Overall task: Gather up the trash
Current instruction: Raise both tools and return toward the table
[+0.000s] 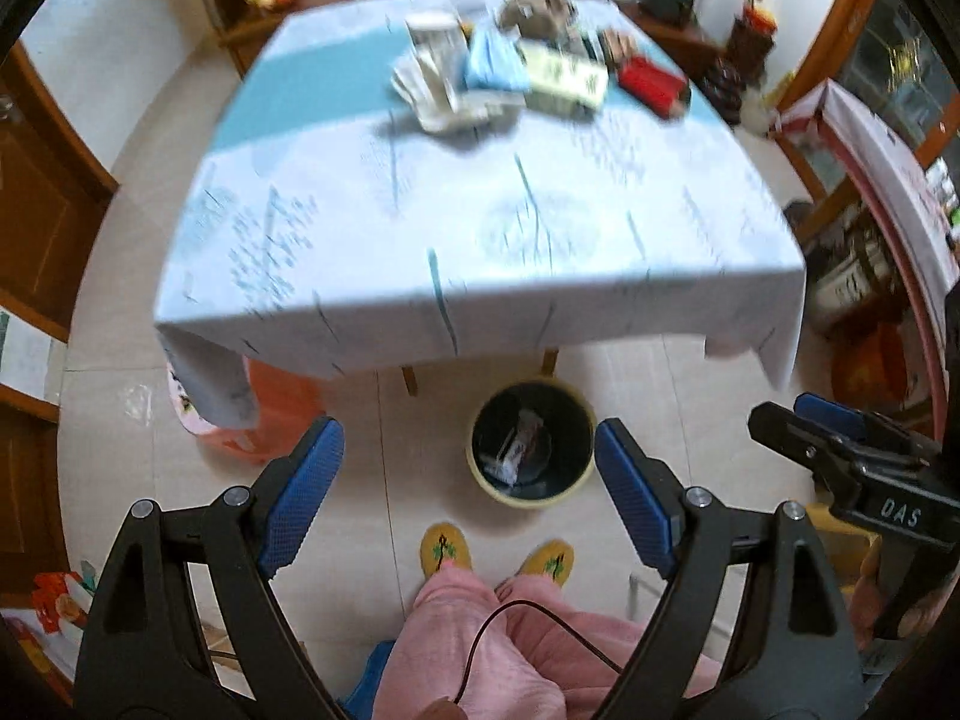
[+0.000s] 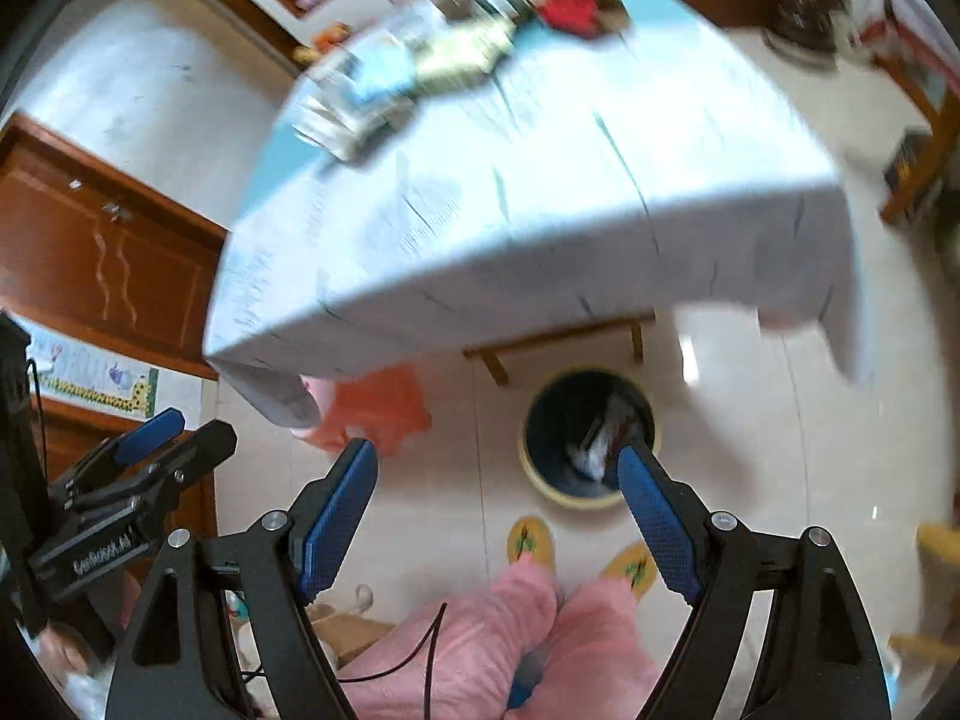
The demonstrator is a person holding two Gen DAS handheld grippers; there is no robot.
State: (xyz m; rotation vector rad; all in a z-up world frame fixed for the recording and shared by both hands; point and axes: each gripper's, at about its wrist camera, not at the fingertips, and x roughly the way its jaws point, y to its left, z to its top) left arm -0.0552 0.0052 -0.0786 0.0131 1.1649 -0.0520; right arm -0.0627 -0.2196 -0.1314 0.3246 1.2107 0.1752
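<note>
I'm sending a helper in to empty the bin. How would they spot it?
Find the table with the pale blue cloth. On the floor by its near edge stands the bin: a round one, cream outside, dark inside, with wrappers in it, unlike the orange bag nearby.

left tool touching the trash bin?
Apart. The left wrist view shows the left tool open and empty, well above the trash bin standing on the floor below by the person's slippers.

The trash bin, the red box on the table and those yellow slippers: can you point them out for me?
trash bin [image 1: 480,465]: left wrist view, on its yellow rim.
red box [image 1: 651,83]: left wrist view, on its top face.
yellow slippers [image 1: 445,549]: left wrist view, on the picture-left slipper's toe.
</note>
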